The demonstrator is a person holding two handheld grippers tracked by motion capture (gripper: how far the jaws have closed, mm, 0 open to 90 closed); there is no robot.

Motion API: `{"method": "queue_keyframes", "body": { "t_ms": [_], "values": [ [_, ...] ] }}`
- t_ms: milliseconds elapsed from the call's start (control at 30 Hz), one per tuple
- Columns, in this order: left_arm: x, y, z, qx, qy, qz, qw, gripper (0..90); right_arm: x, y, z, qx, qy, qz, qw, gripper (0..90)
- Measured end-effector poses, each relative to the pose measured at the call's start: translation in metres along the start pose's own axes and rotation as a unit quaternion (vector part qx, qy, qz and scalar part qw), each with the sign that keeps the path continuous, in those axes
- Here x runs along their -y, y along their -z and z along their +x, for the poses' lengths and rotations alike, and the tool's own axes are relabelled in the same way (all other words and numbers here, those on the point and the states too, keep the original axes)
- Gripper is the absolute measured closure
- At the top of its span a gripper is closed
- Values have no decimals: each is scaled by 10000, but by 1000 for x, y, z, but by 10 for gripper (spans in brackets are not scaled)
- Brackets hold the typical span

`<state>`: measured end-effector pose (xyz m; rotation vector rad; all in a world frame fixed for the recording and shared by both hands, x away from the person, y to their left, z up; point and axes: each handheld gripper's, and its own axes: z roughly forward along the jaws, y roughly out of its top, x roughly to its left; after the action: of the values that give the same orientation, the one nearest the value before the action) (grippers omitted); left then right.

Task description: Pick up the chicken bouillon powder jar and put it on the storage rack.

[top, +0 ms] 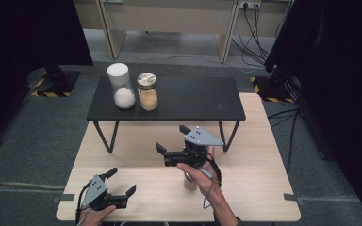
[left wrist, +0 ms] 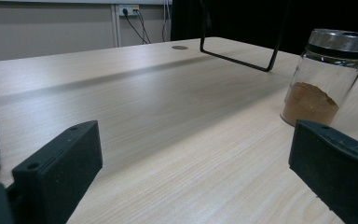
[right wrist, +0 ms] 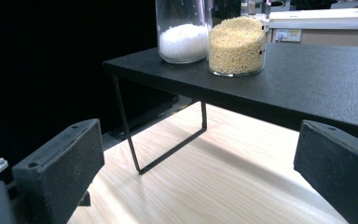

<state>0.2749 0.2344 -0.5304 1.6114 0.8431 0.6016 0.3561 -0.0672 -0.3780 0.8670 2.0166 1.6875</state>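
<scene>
Presently both grippers stand wide open and empty: the left gripper (top: 118, 182) has the steel-lidded glass jar of brown powder (left wrist: 324, 79) beyond its right jaw, unreached, while the right gripper (top: 173, 141) faces the black metal-legged shelf (right wrist: 307, 84), apparently awaiting placement.

brown powder jar (left wrist: 324, 77), black shelf (top: 169, 101), pale wood table (top: 136, 188).

The left gripper (top: 121, 181) sits low at the near left, fingers (top: 111, 173) spread wide. The right gripper (top: 173, 139) is raised mid-worktop, fingers (top: 160, 149) equally wide, hand (top: 199, 173) gripping from behind.
</scene>
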Motion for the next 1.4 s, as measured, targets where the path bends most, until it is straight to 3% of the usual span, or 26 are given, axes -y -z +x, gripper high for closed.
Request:
{"method": "queue_keyframes", "body": {
  "t_ms": [667,1400],
  "values": [
    [0,0,0,-1,6,1,10000,20,18,12,3,-80,6,-22,10000,17],
    [0,0,0,-2,9,0,10000,20,38,22,-3,-85,-17,-19,10000,17]
  ]
}}
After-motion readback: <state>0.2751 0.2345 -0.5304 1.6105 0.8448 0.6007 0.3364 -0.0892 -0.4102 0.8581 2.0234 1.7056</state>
